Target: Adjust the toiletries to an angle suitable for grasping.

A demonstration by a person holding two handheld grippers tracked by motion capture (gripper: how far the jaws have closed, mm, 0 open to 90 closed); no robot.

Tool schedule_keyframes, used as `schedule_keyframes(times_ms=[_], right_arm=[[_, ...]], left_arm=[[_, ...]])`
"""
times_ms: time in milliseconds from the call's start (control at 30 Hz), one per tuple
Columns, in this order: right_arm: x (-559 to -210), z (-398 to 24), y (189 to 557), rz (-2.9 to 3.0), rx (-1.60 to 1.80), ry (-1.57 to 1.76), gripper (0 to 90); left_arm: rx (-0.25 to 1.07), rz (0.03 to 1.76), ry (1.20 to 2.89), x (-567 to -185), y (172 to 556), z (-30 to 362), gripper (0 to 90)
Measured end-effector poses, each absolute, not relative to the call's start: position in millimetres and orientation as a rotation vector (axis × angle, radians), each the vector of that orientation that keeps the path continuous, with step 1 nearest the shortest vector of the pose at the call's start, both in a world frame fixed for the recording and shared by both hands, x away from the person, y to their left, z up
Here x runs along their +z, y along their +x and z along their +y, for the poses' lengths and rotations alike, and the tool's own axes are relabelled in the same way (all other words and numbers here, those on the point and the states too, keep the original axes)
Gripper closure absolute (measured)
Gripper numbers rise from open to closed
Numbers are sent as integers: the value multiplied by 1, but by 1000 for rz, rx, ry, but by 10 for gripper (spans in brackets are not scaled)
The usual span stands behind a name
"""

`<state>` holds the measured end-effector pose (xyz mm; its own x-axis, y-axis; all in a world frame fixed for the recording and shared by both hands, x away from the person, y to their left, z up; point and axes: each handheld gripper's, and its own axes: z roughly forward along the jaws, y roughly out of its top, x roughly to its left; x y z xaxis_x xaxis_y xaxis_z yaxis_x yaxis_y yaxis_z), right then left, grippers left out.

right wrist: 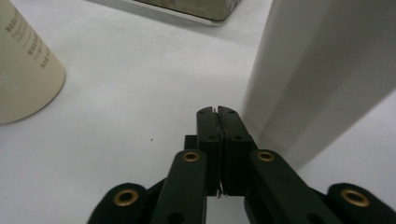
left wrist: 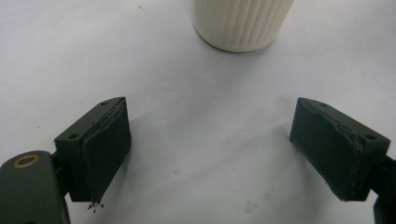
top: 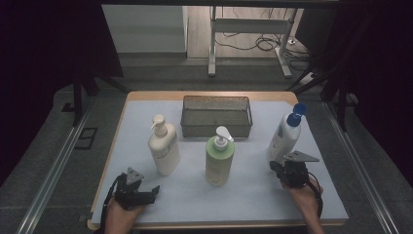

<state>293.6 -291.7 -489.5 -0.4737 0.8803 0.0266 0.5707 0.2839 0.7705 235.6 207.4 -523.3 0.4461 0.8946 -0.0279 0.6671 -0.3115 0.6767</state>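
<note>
Three bottles stand on the white table. A cream pump bottle (top: 163, 148) is at the left, a green pump bottle (top: 219, 161) in the middle, and a white bottle with a blue cap (top: 285, 136) at the right. My left gripper (top: 155, 189) rests open near the front left edge; its pads (left wrist: 109, 149) face the cream bottle's ribbed base (left wrist: 240, 23), with bare table between them. My right gripper (right wrist: 217, 111) is shut on nothing, its tips just left of the white bottle's (right wrist: 322, 74) base. In the high view this gripper (top: 273, 166) sits by that bottle's foot.
A grey wire mesh basket (top: 216, 105) stands at the back centre of the table. The green bottle's side (right wrist: 23, 79) shows at the left of the right gripper view. The table's wooden front edge (top: 219, 225) runs just in front of both hands.
</note>
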Motion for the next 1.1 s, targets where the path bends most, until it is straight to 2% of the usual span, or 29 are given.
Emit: schedule_keyframes(times_ms=[433,1100], right_arm=[[-495,-277,307,2145,945,1295,900],[-497,-296,303,2152,940,1308,900]], left_arm=[[475,1302,2079,-523,235,207,123],[476,1301,2080,-523,236,207,123]])
